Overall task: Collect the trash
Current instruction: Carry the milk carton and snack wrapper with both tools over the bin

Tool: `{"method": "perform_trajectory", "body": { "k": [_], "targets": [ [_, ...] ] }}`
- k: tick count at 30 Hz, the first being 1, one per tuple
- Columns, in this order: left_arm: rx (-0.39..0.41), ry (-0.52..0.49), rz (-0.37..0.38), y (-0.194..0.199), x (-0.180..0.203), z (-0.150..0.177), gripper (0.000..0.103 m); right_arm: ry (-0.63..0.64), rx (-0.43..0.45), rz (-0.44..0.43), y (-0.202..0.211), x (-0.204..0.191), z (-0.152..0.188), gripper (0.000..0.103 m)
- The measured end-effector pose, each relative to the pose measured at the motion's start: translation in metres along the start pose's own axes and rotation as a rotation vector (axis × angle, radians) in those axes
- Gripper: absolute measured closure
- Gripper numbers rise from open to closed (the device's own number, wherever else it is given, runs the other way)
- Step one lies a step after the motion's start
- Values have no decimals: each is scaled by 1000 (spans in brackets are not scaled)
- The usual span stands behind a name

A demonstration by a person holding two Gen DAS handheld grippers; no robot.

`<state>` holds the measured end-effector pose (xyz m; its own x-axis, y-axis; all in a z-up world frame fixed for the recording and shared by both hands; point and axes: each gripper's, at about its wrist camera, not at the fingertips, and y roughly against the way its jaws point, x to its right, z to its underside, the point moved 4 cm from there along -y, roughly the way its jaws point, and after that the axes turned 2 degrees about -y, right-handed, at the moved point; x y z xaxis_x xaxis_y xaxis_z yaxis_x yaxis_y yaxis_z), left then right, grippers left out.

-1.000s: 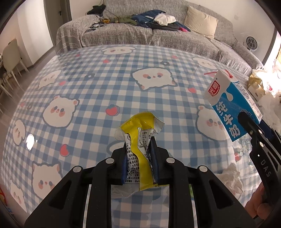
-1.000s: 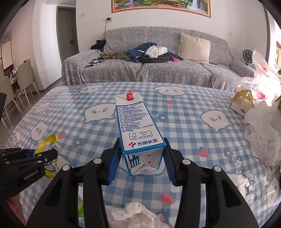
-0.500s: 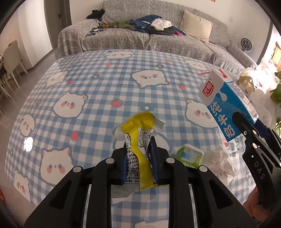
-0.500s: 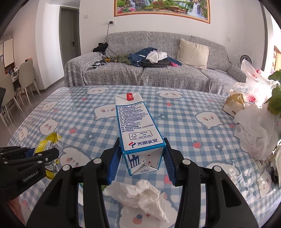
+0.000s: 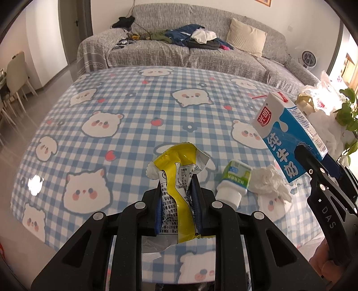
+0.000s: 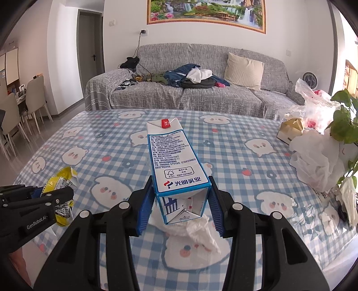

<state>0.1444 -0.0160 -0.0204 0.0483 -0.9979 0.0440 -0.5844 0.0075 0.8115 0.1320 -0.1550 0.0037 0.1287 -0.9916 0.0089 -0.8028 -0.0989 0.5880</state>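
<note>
A grey sofa runs along the far wall, strewn with a heap of clothes and a cream cushion; a framed landscape painting hangs above it. In front stands a table covered with a blue-and-white checked tablecloth printed with cartoon animal faces and small red hearts. At the table's right edge lies a pile of white plastic bags beside a small gold carton, with green plant leaves over them.

The right gripper is closed on the base of a blue-and-white milk carton, its blue pads pressing both side walls; the carton is held clear of the table, its red-capped top pointing away towards the sofa. In the left wrist view the same carton hangs tilted at the right.

The left gripper is pinched nearly together on a crumpled yellow snack wrapper, which sticks up between the pads, lifted off the cloth.

On the table below and between both grippers lie a crumpled white tissue and, just beside it on its left, a small green-and-white yoghurt bottle on its side. Part of a hand shows at the lower right of the left wrist view.
</note>
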Motion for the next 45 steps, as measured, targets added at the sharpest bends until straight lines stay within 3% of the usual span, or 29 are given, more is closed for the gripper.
{"method": "perform_trajectory", "body": {
  "k": [21, 34, 45],
  "targets": [
    [54, -41, 21, 66, -3, 75, 82, -33, 49, -15, 105, -6, 45, 60],
    [53, -39, 49, 92, -13, 144, 82, -32, 30, -29, 151, -12, 113, 60],
    [22, -6, 78, 87, -25, 204, 82, -52, -28, -33, 166, -21, 168, 60]
  ]
}}
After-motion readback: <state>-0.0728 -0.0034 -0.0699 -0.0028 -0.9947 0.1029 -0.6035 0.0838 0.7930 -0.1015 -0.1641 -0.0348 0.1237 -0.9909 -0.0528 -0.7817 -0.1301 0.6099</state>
